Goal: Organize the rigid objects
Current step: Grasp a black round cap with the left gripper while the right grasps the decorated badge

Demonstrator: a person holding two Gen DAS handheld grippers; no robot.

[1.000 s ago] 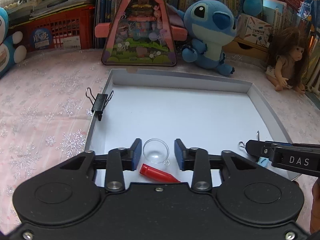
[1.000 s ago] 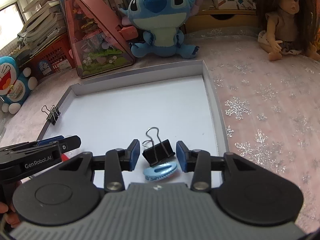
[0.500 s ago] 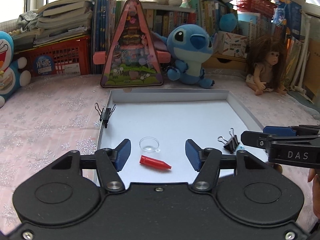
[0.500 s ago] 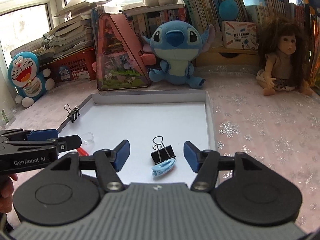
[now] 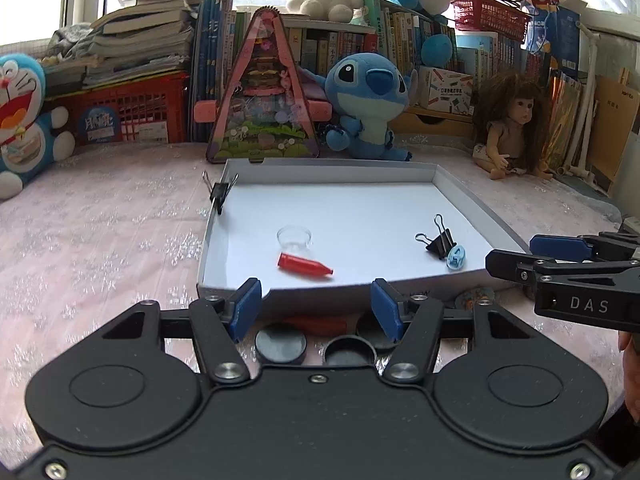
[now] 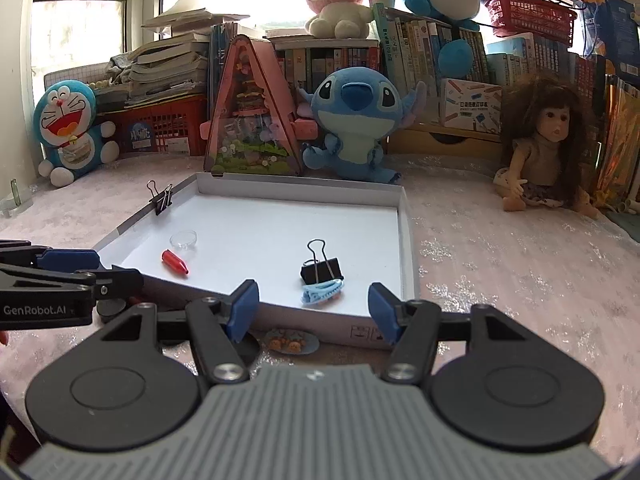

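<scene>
A white shallow box (image 5: 472, 196) (image 6: 404, 240) lies on the pink cloth. Inside it rest a clear round lid (image 5: 294, 237) (image 6: 183, 239), a red cap (image 5: 305, 265) (image 6: 174, 262), a black binder clip (image 5: 439, 242) (image 6: 321, 269) and a light blue hair clip (image 5: 456, 257) (image 6: 322, 292). Another binder clip (image 5: 219, 195) (image 6: 161, 201) grips the box's left wall. My left gripper (image 5: 316, 308) stands open and empty before the box's near wall. My right gripper (image 6: 314, 307) is open and empty too, at the near right corner.
Dark round discs (image 5: 281, 345) and a small patterned badge (image 6: 292, 341) lie on the cloth in front of the box. A pink triangular case (image 5: 262, 96), a blue plush (image 5: 368, 108), a doll (image 5: 508, 128) and bookshelves line the back. A hand's edge shows far right.
Both grippers opened, let go of the clear lid and the binder clip, and pulled back out of the box. The lid, red cap, binder clip and hair clip stay inside.
</scene>
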